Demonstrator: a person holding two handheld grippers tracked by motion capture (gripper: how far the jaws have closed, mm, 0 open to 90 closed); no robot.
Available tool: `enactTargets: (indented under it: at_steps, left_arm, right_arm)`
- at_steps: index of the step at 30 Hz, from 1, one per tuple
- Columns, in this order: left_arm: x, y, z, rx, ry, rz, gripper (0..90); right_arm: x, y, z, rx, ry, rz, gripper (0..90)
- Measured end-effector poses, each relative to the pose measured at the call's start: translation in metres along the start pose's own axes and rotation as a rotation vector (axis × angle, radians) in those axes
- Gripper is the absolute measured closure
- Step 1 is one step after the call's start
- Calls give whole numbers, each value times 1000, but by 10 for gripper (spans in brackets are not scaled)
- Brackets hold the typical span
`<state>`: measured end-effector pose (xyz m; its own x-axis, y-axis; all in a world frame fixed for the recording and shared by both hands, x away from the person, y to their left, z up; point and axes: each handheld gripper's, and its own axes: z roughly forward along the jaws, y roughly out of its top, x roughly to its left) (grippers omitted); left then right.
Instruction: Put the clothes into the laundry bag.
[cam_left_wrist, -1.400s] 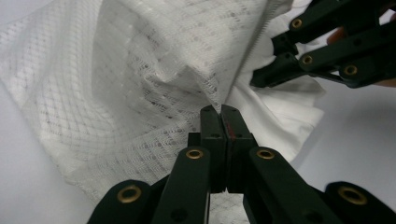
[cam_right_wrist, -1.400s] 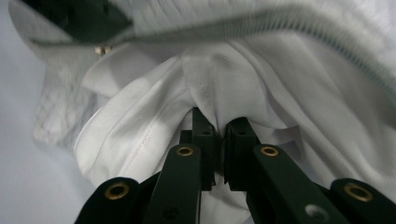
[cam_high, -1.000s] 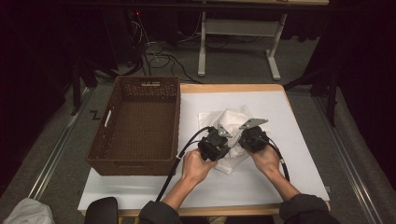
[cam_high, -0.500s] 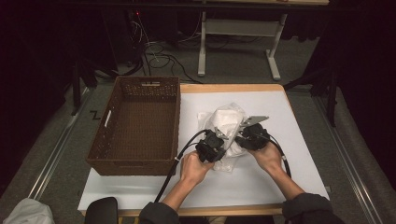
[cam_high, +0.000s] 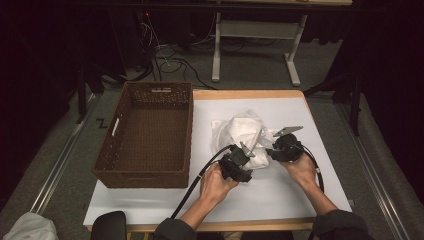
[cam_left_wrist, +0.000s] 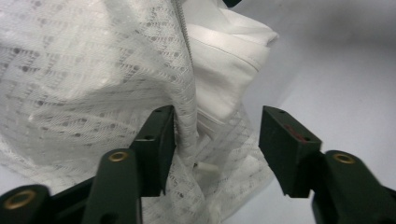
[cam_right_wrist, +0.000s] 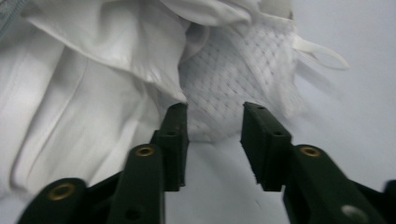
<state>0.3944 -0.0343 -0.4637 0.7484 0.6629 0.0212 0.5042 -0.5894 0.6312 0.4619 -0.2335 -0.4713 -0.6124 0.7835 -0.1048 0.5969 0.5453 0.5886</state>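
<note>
Dark floor and trailing cables surround a wooden tabletop (cam_high: 300, 94) covered by a white sheet, with the work going on toward its right half. Both tools have just been opening. The left tool (cam_left_wrist: 215, 140) stands released, its jaws apart; a fold of the white garment (cam_left_wrist: 93, 70) drapes against the inner face of one jaw while the other jaw stands clear of it. The right tool (cam_right_wrist: 212, 140) is likewise released, its jaws spread just short of the garment's mesh-patterned edge (cam_right_wrist: 233, 84), with bare sheet between them. In the high view the left tool (cam_high: 239, 162) and right tool (cam_high: 280, 150) sit at the near side of the crumpled garment (cam_high: 242, 132), which lies bunched near the middle of the tabletop, closer to its far edge than its near one. A brown woven basket (cam_high: 150, 172) stands on the left side of the tabletop, apart from the cloth.

The step in hand looks like a regrasp of the bundle. To do it well, each tool should push deeper so that several layers sit fully between the jaws before closing; pinching the thin lacy layer alone risks it slipping or the bundle unfolding. Taking hold at well-separated spots would keep the cloth gathered for a lift toward the basket.
</note>
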Motion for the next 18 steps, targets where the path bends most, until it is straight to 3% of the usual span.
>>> enactTargets:
  at_steps: [3, 6, 7, 9, 11, 13, 15, 18]
  left_arm:
    - [-1, 4, 10, 31, 14, -22, 401]
    - [-2, 6, 21, 55, 76, -25, 353]
    - [-2, 6, 24, 56, 96, -20, 353]
    - [-4, 8, 30, 64, 144, -9, 367]
    - [-4, 10, 35, 73, 174, 4, 411]
    - [-5, 13, 37, 73, 189, 25, 481]
    - [-6, 16, 35, 52, 208, 50, 649]
    - [0, 19, 32, 43, 198, 46, 798]
  right_arm:
    - [6, 4, 11, 0, -10, -16, 550]
    - [10, 7, 23, 23, -4, -18, 541]
    - [10, 7, 27, 37, 3, -13, 564]
    - [8, 5, 32, 42, 46, 5, 711]
    - [7, 4, 32, 41, 80, 11, 881]
    - [9, 4, 30, 61, 76, -27, 900]
    - [10, 3, 27, 82, 74, -36, 900]
    - [10, -1, 21, 95, 87, -54, 900]
